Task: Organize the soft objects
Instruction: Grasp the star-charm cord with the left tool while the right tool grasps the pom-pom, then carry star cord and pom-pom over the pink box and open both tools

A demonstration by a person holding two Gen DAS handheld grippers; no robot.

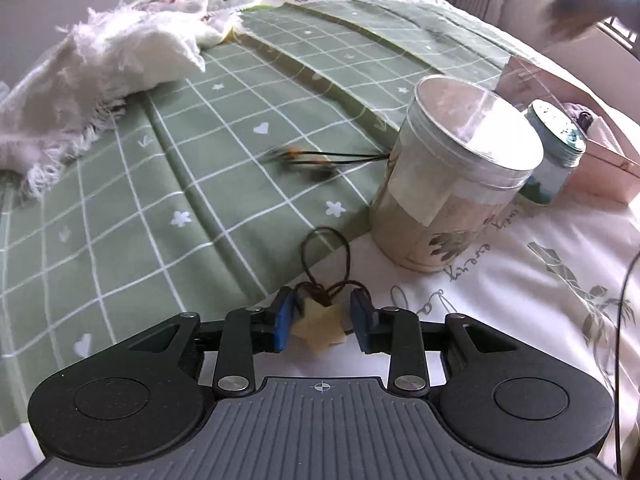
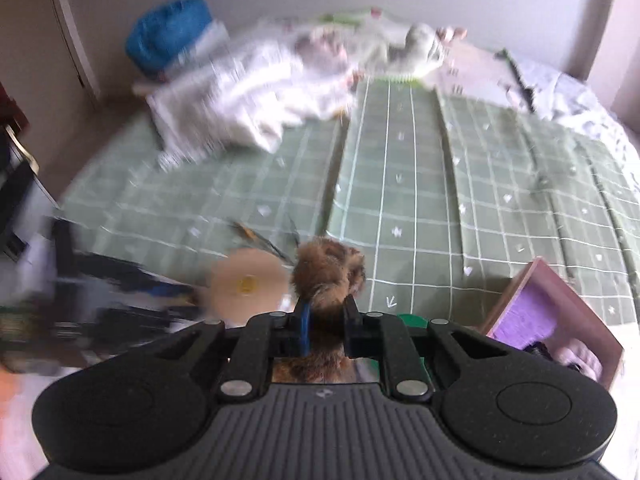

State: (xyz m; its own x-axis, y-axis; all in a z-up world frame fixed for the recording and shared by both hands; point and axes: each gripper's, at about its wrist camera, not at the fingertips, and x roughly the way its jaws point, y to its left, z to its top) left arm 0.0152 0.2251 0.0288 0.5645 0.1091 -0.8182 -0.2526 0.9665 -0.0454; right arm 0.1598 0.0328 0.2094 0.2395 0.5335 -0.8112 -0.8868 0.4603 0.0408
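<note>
Your left gripper (image 1: 322,322) sits low over the bed, jaws parted, not clamped on anything. Between the blue pads (image 1: 281,322) lies a pale felt star (image 1: 320,328) on a thin brown elastic loop (image 1: 326,256); whether the pads touch it is unclear. Just ahead and to the right stands a clear plastic jar (image 1: 452,176) with its lid on, pale contents I can't identify. Behind it, a smaller blue-lidded jar (image 1: 556,152), then a pink box (image 1: 600,160). More dark hair ties (image 1: 308,160) lie on the green checked sheet (image 1: 160,200), blurred. A fringed white blanket (image 1: 100,72) is bunched at the far left.

Your right gripper (image 2: 325,316) is clenched on a brown furry pom-pom (image 2: 328,276), held above the sheet (image 2: 400,200). A round beige disc (image 2: 248,284) with a yellow centre shows just left of it, blurred. Pink box (image 2: 556,312) at right is open, purple lining, a few dark and pale items inside that I can't make out. Blue bundle (image 2: 168,36) far back left.
</note>
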